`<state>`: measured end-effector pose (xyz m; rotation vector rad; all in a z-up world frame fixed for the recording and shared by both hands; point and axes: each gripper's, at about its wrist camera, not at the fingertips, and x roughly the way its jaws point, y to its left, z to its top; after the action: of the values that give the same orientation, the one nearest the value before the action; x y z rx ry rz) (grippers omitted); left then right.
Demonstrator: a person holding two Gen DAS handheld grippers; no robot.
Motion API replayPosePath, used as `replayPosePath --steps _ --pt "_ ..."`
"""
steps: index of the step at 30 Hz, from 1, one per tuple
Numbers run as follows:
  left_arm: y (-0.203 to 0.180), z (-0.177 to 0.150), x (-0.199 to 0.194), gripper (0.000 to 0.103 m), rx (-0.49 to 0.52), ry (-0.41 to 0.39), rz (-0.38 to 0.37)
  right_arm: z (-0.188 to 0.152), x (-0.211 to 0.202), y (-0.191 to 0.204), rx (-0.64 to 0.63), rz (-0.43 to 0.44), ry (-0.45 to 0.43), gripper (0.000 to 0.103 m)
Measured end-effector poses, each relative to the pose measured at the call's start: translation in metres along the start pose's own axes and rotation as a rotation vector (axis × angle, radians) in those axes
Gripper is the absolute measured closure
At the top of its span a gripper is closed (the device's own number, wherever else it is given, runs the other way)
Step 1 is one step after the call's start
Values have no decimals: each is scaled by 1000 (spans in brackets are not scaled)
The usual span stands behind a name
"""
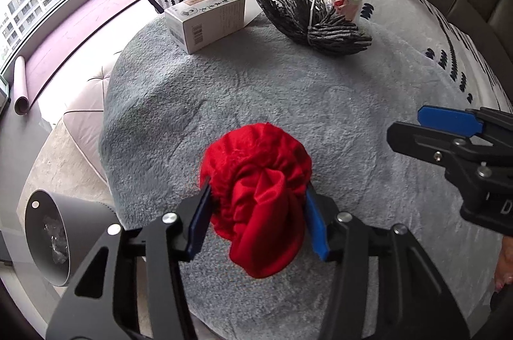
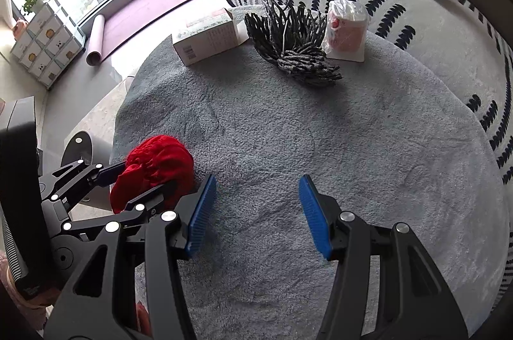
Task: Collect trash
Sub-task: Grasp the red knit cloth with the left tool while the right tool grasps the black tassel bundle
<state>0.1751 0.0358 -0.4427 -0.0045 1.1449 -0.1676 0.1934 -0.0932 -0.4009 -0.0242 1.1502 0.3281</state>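
Grey blanket (image 1: pixel 288 89) bears red cloth (image 1: pixel 256 199), lengthwise toward left tool (image 1: pixel 258 223) clamping it; right tool (image 2: pixel 256 215) apart.

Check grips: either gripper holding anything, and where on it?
Left gripper is closed on the red cloth bundle, pads pressing its two sides at mid-height. Right gripper is open over the grey blanket, holding nothing.

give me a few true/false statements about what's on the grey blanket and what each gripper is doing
1. The left gripper is closed on the red cloth. True.
2. The right gripper holds the white box. False: its jaws are open with nothing between them; the white box lies far off.
3. The dark yarn bundle lies between the box and a plastic-wrapped item. True.
4. The red cloth is in the bin. False: it is on the grey blanket.
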Motion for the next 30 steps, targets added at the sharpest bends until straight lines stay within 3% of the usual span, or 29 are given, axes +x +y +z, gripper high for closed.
replayPosePath --steps 18,30 --pt "-3 54 -25 55 37 -70 -9 45 -8 -7 4 -10 -50 52" --pt "-4 88 5 55 29 -87 0 91 43 -38 -22 -29 -83 52"
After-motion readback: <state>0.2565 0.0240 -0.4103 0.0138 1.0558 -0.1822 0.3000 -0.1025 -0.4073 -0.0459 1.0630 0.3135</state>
